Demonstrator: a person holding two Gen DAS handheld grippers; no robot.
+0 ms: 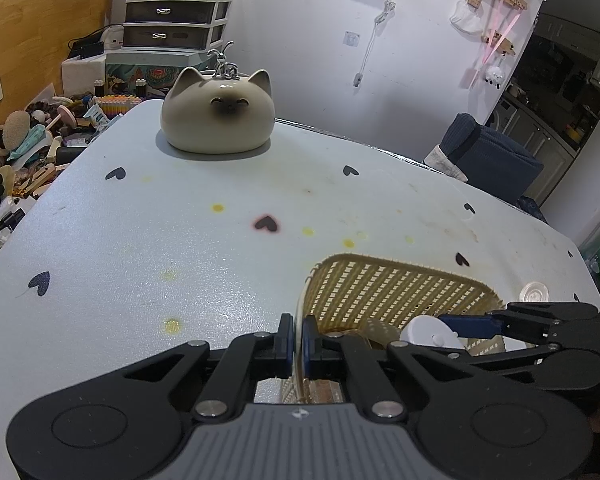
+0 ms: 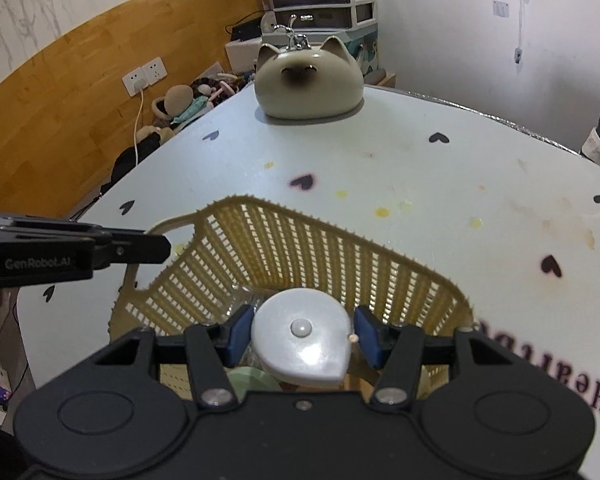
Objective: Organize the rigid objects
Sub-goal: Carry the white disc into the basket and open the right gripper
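A pale tablecloth [image 1: 140, 240] printed with small black hearts and dotted with yellow stains covers the table; a cream ceramic cat [image 1: 218, 114] sits at its far edge. Beyond it, a stack of grey plastic drawers [image 1: 178, 10] stands against the white wall, with a jumble of toys and clutter on the floor to the left below wood panelling.

The left gripper [image 1: 298, 340] has its fingers pressed together on the near left rim of the tan woven basket [image 1: 400, 292], pinching the wall between the pads. From this view only a sliver of the white tape measure [image 1: 428, 330] shows, low at the right.

The right wrist view gives the whole picture: the right gripper [image 2: 304, 330] pinches the teardrop-shaped tape measure [image 2: 304, 336] across its width, blue pads touching both sides, above the basket's [image 2: 280, 240] open mouth. Its round button faces up; its long axis runs near to far, the pointed end toward the near right, the rounded end toward the cat [image 2: 308, 84]. Pale green and clear items lie in the basket underneath, too hidden to name. "Heart" lettering shows on the cloth [image 2: 480, 168] at near right.
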